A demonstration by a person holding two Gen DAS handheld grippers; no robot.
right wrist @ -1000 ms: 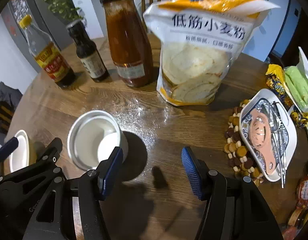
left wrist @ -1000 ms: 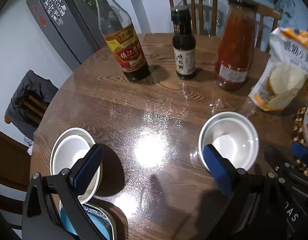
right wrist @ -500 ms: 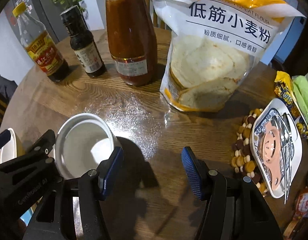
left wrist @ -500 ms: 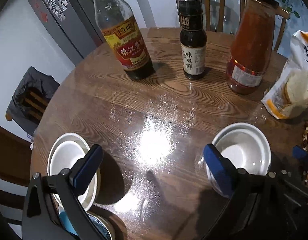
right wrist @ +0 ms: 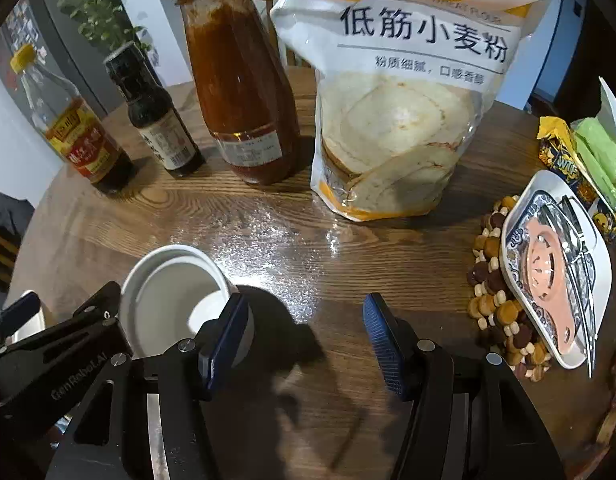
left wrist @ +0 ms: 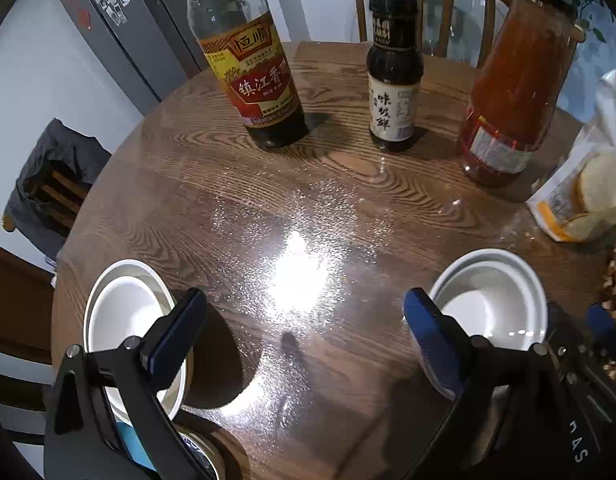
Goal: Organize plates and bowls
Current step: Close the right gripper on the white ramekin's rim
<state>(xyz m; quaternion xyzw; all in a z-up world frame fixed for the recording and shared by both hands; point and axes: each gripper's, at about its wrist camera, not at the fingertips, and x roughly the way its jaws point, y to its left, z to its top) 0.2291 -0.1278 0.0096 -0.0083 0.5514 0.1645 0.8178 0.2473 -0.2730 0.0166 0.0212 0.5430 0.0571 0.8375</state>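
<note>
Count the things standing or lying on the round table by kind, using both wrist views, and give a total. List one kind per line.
Bottles and jars: 3 – vinegar bottle, dark sauce bottle, red sauce jar
White bowls: 2 – left bowl, right bowl
Flour bags: 1 – flour bag
Patterned dishes: 1 – utensil dish
Beaded trivets: 1 – trivet
Total: 8, leaving out the half-seen snack packets and the blue-rimmed dish at the view's edge.

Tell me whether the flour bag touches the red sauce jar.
Apart. In the right wrist view, a strip of table and chair back shows between the flour bag and the sauce jar from base to top.
</note>
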